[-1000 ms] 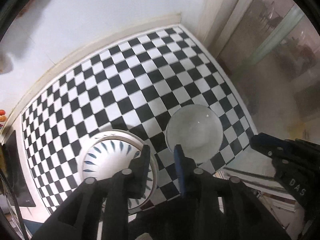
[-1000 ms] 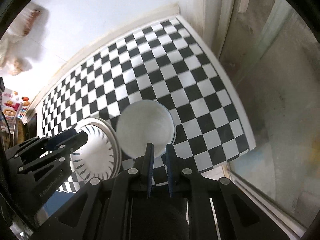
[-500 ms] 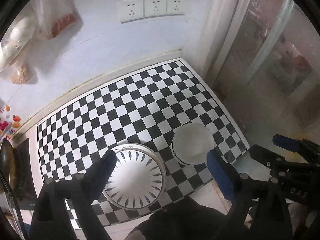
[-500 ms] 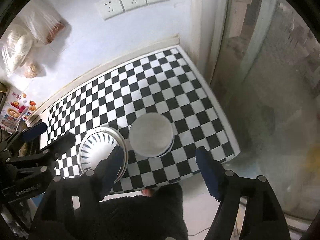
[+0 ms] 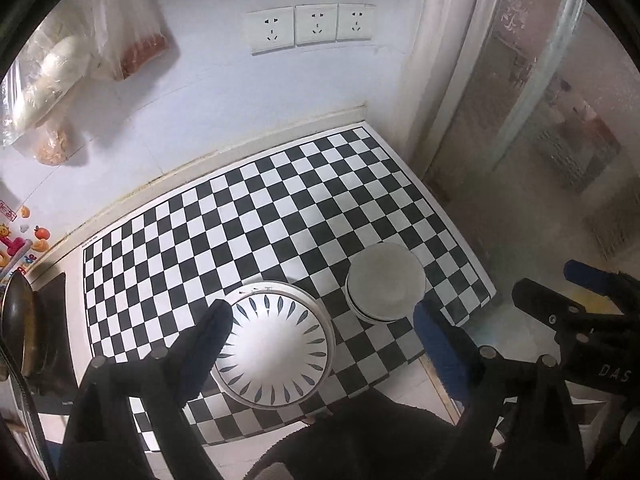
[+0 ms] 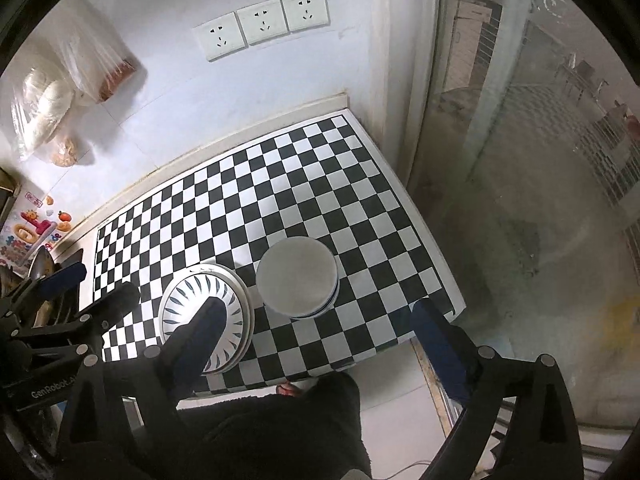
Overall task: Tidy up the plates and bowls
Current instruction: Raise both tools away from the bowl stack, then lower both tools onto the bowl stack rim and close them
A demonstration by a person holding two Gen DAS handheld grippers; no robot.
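A stack of white plates with dark leaf marks point(image 5: 276, 344) lies on the checkered mat point(image 5: 280, 208), near its front edge. A stack of plain white bowls point(image 5: 385, 280) stands just right of it. Both stacks also show in the right wrist view: plates point(image 6: 192, 296), bowls point(image 6: 297, 276). My left gripper point(image 5: 324, 328) is wide open and empty, held high above the two stacks. My right gripper point(image 6: 316, 320) is wide open and empty, also held high above them. The right gripper shows at the right edge of the left wrist view point(image 5: 576, 292).
A white wall with three sockets point(image 5: 312, 28) rises behind the mat. Plastic bags of food point(image 5: 80, 64) hang at the upper left. A frosted glass door point(image 6: 540, 160) stands to the right. A pan point(image 5: 16, 320) sits at the left edge. The person's dark sleeve point(image 6: 280, 432) fills the bottom.
Both grippers opened wide, from closed, and pulled up and back from the dishes. The plates and bowls look smaller and the wall sockets came into view.
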